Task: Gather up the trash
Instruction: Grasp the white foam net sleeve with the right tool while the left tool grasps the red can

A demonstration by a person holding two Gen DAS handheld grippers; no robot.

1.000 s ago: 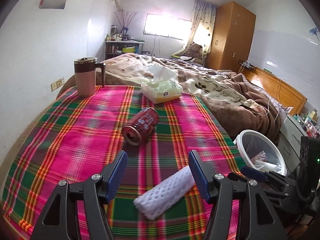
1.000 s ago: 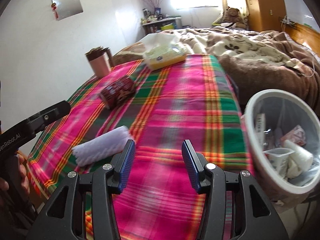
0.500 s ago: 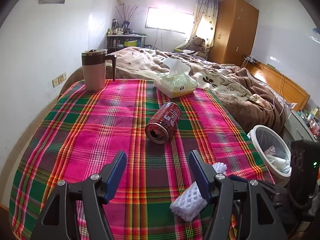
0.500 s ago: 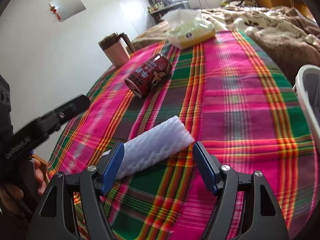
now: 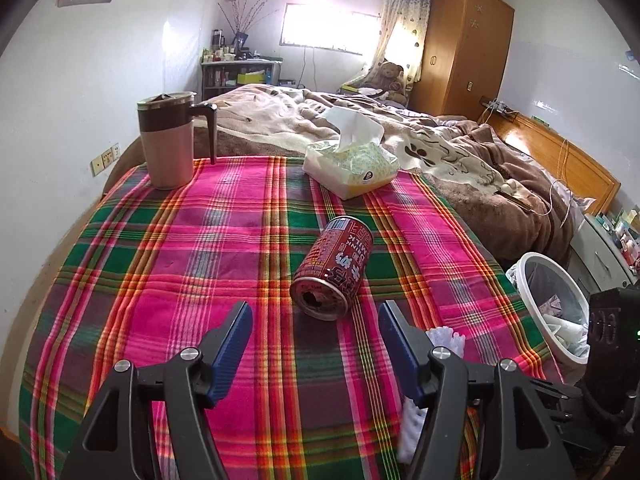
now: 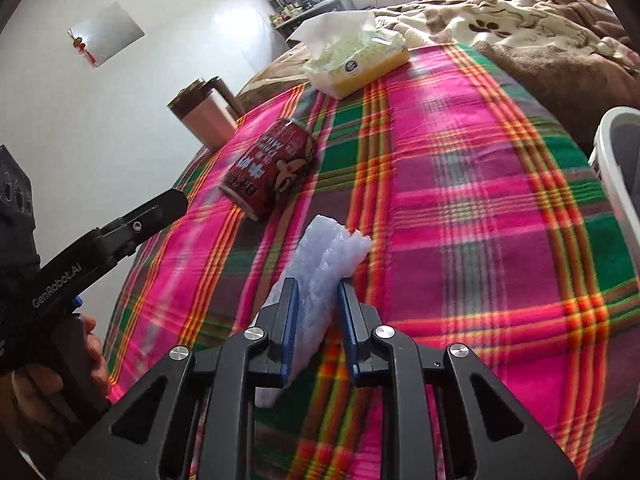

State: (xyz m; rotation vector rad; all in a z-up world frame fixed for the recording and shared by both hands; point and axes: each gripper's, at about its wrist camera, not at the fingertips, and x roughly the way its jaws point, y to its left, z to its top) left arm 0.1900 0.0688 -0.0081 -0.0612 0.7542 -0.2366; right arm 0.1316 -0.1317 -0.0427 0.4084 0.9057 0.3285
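Foam sleeve point(image 6: 320, 276), R gripper point(image 6: 317, 296) jaws closing

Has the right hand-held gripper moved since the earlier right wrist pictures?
Yes. The right hand-held gripper has swung left, away from the bin, and now closes on the white foam sleeve on the plaid cloth.

Frame edge crops bin point(image 6: 616, 168); can point(image 6: 268, 170) motion-blurred

The right gripper point(image 6: 318, 308), black-framed with blue pads, angles downward, its jaws closing on a white foam net sleeve point(image 6: 320, 264) pinched between them. The left gripper point(image 5: 316, 332) also tilts downward, jaws apart, nothing between them. A hand point(image 6: 60, 376) holds its handle.
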